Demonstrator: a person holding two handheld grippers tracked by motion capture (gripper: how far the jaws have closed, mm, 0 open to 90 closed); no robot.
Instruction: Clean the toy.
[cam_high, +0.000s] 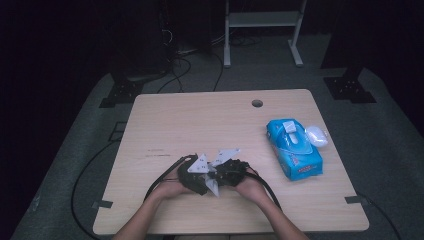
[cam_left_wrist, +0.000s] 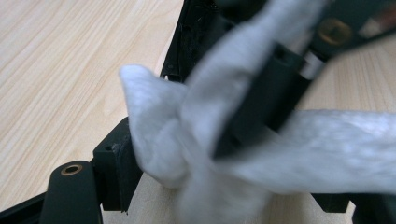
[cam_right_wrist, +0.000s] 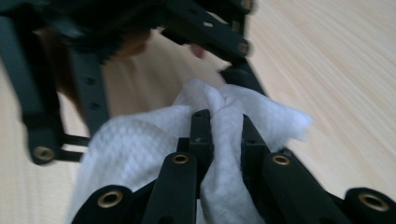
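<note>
White wipe (cam_right_wrist: 140, 140) pinched by right gripper (cam_right_wrist: 226, 126), pale wood table (cam_high: 200, 120), dark room

A soft, embossed paper wipe (cam_right_wrist: 140, 140) lies over the matt, pale wood-grain table (cam_right_wrist: 336, 70).

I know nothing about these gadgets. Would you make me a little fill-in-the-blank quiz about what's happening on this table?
1. The right gripper has its jaws closed on a crumpled ____ wipe.
2. The pack of wipes lying on the table is mostly ____ in colour.
3. In the high view the left gripper and the right one meet near the table's ____ edge.

Missing words: white; blue; near
</note>
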